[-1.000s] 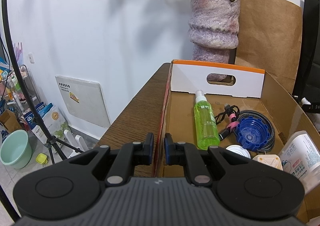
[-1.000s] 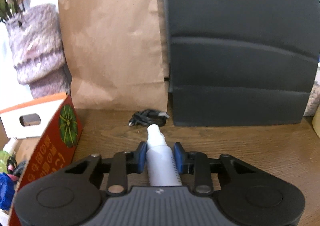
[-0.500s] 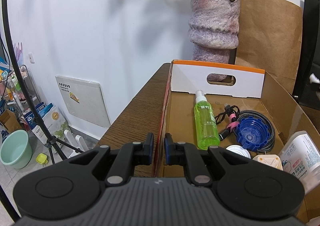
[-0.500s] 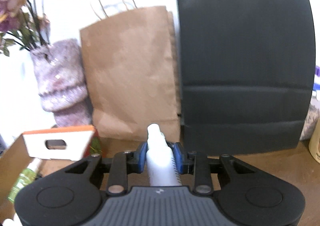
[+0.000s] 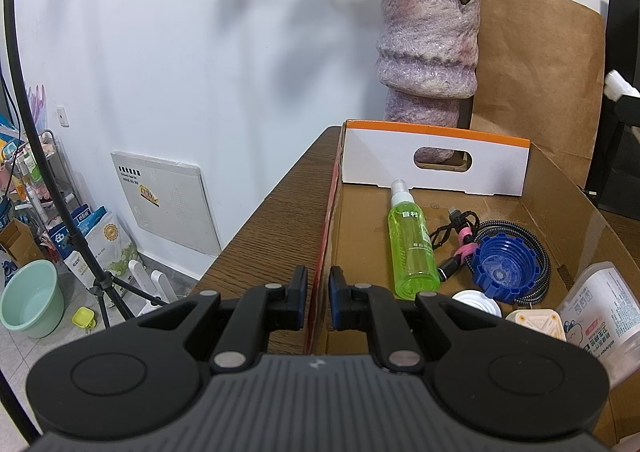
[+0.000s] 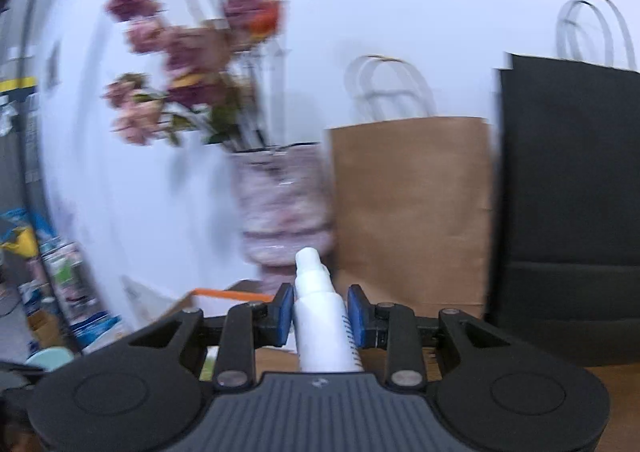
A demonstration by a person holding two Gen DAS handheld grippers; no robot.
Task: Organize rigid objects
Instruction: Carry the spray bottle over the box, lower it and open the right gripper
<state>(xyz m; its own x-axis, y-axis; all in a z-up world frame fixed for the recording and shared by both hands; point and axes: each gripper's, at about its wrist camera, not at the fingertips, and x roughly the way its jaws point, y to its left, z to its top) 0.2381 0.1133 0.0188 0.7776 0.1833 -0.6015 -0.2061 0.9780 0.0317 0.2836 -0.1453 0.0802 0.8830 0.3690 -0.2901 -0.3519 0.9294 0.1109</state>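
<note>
1. Wooden table along a white wall; bears a mottled purple vase, a brown paper bag and a black bag at the back.
2. Beyond the table's left edge: tiled floor with a tripod, a pale green bucket and stacked packets.
3. Cardboard box, open-topped, sits on the table as the collecting place; already holds a green spray bottle, a blue cap on a coiled braided cable, a white jar and a labelled pack at the near right.
4. Left gripper straddles the box's near-left wall, jaws brought together on the cardboard; probably steadies the box for the drop.
5. Right gripper clamped on a white spray bottle, nozzle pointing forward, lifted clear of the table and facing the vase and bags; blurred view.
6. Likely step: carrying the white bottle across to the box, to lie beside the green one.
</note>
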